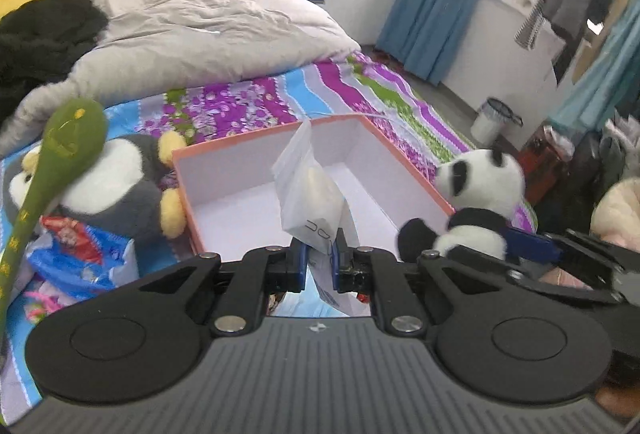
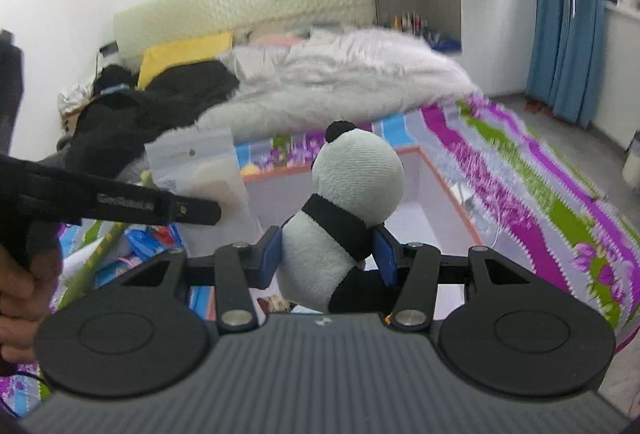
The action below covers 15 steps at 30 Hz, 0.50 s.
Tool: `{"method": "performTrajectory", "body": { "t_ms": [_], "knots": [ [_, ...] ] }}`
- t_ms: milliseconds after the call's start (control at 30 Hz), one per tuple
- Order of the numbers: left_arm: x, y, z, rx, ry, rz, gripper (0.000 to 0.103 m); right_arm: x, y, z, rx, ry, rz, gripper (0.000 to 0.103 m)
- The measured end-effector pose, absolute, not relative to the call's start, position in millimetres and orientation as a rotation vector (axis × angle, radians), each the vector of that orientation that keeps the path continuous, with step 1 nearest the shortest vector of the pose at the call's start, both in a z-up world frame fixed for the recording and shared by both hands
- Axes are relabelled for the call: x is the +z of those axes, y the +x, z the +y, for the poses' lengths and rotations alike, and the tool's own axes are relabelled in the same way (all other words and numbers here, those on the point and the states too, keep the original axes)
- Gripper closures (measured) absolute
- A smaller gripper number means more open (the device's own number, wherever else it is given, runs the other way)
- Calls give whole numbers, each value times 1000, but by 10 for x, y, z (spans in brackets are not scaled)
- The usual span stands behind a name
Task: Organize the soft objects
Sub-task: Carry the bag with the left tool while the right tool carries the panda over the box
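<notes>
I have both loads in the air over the bed (image 1: 256,101), heading for the box (image 1: 240,201). My left tool (image 1: 320,254) is pressed nearly together, pinching the lower edge of a pouch (image 1: 308,189), which stands up above the jaws in front of the box's open interior. My right tool (image 2: 328,254) is set partway apart and clamped on the body of a panda (image 2: 344,201), blue pads against its sides, head upright above them. From the left wrist view, the panda (image 1: 476,193) and right tool sit just beside the box's right wall.

The box lies on the striped sheet, open and, as far as I can see, holding nothing. A penguin (image 1: 108,185), a green plush stick (image 1: 52,161) and a blue snack bag (image 1: 80,258) lie to its left, untouched.

I judge this the carry step: two soft things picked, neither yet placed. Next I need to bring each tool over the box, lower it past the rim and spread the jaws, keeping the tools apart so they don't collide. The pouch is limp and may flop over the wall, so I'd lower it well inside first.
</notes>
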<state>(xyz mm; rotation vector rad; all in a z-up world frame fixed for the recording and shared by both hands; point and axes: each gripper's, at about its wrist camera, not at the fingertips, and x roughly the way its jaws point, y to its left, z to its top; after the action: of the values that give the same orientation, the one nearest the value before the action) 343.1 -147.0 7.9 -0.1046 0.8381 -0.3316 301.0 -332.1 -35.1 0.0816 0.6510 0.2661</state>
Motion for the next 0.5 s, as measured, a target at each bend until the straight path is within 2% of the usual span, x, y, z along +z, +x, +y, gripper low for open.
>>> {"method": "performTrajectory", "body": {
  "t_ms": [300,500],
  "knots": [
    [-406,3707,-1784,-370,34,1002,89,-716,3334,-3470,228,79,791,51],
    [-432,3739,-1835,-379,53,1029,89,-872,3345,-3545,222,93,832,50]
  ]
}}
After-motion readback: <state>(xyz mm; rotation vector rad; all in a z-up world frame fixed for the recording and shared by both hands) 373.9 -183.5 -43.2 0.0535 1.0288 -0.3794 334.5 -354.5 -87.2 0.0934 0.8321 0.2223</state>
